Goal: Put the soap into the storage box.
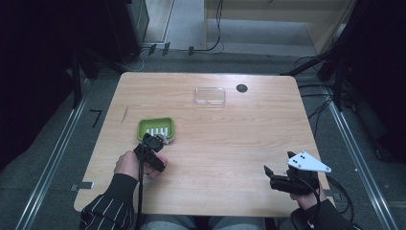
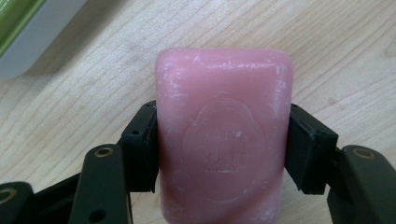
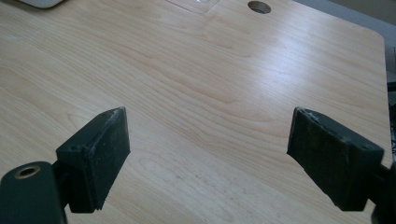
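In the high view, the left tongs (image 1: 160,140) are seen beside a green dish (image 1: 156,128) on the surface (image 1: 230,143). In the left gripper view, a pink soap bar (image 2: 224,140), embossed and scuffed white, is clamped between both pads. In the right gripper view, the right tongs (image 3: 208,154) are held wide apart, empty.

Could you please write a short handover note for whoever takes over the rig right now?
Left tool: shut on the pink soap bar, gripped across its sides, close to the table.
Right tool: open and holding nothing, over bare wood near the right front corner.
Things: the green soap dish sits just beyond the left tool; a clear lid lies near the far edge.
Done: the soap is grasped.
Left, probably: set the soap into the green dish, then perhaps fit the clear lid. The right tool is free for that.
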